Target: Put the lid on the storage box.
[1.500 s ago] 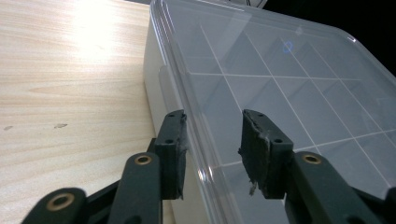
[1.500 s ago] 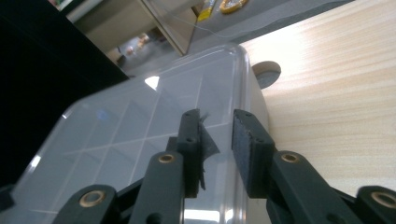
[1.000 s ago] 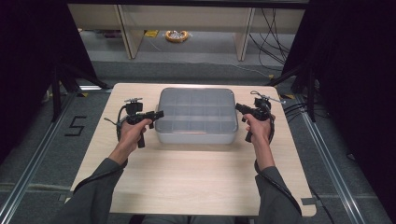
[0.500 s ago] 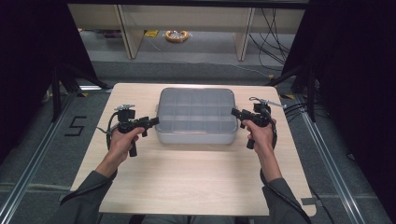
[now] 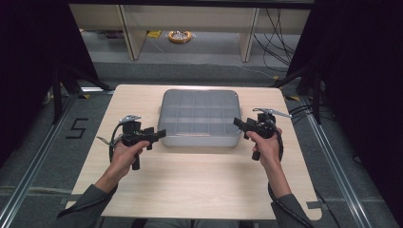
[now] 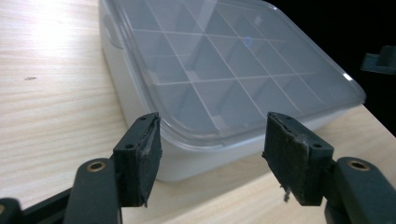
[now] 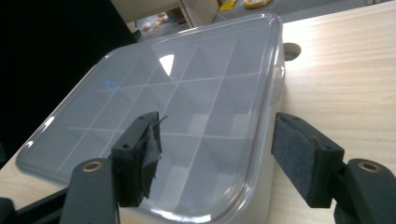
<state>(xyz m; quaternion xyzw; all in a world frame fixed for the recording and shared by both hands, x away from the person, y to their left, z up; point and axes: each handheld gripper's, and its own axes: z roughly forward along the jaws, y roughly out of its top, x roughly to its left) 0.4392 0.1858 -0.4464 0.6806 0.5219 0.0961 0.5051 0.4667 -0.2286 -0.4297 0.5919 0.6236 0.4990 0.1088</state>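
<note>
So both grippers are lined up on the compartment box [image 5: 199,118], which sits a bit past the middle of the table [image 5: 199,190], toward 12 o'clock. The left gripper [image 5: 159,135] is at the box's 8 o'clock corner and the right gripper [image 5: 236,122] is at about 3 o'clock on its right end. Both have their jaws spread wide with nothing between them, and neither looks like it's touching the box yet.

What I'd worry about: that clear lid [image 6: 233,70] is smooth and glossy and curves down at the edges, so if the pads [image 7: 299,156] bite only the lip they could slip off or pop the lid loose instead of lifting the whole thing. Also, the two grippers aren't mirrored, one's on a corner and the other's on a side, so an uneven squeeze or lift would probably just spin or tip the box across the wood.

The box itself: pale grey, rectangular, rounded corners, see-through lid shut on top, and a grid of dividers showing through. The cells look empty from here, though the glare hides some of it.
</note>
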